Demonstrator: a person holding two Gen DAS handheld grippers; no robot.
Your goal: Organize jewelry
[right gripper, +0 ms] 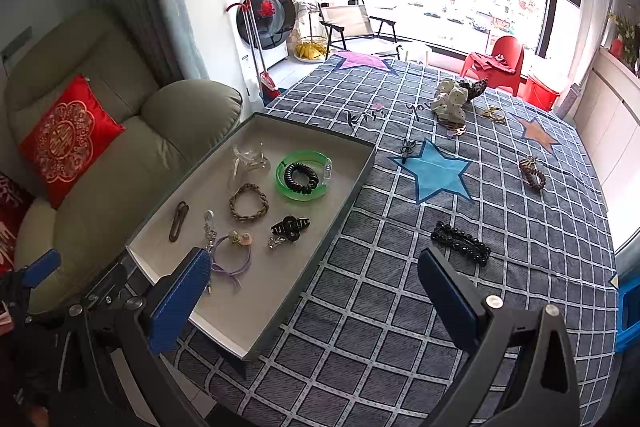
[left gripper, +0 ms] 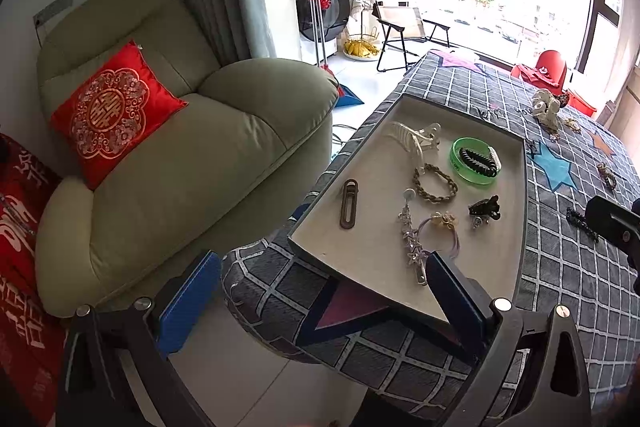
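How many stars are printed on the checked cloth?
3 in the right wrist view: a pink star at the far edge, a blue star beside the tray, an orange star at right. The tray may hide more.

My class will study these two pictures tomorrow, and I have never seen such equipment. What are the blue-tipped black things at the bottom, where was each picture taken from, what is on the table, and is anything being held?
There is no robot: a person holds a two-finger gripper in each hand, each carrying a wide-angle camera that looks along its fingers. One picture comes from the left gripper, the other from the right gripper. Both are open and hold nothing.

A checked cloth with stars covers the table. On it stands a shallow tray already holding a green bangle, a black coil tie, a braided bracelet and some clips. On the cloth outside the tray lie a black beaded clip, a brown hair tie and a spotted scrunchie.
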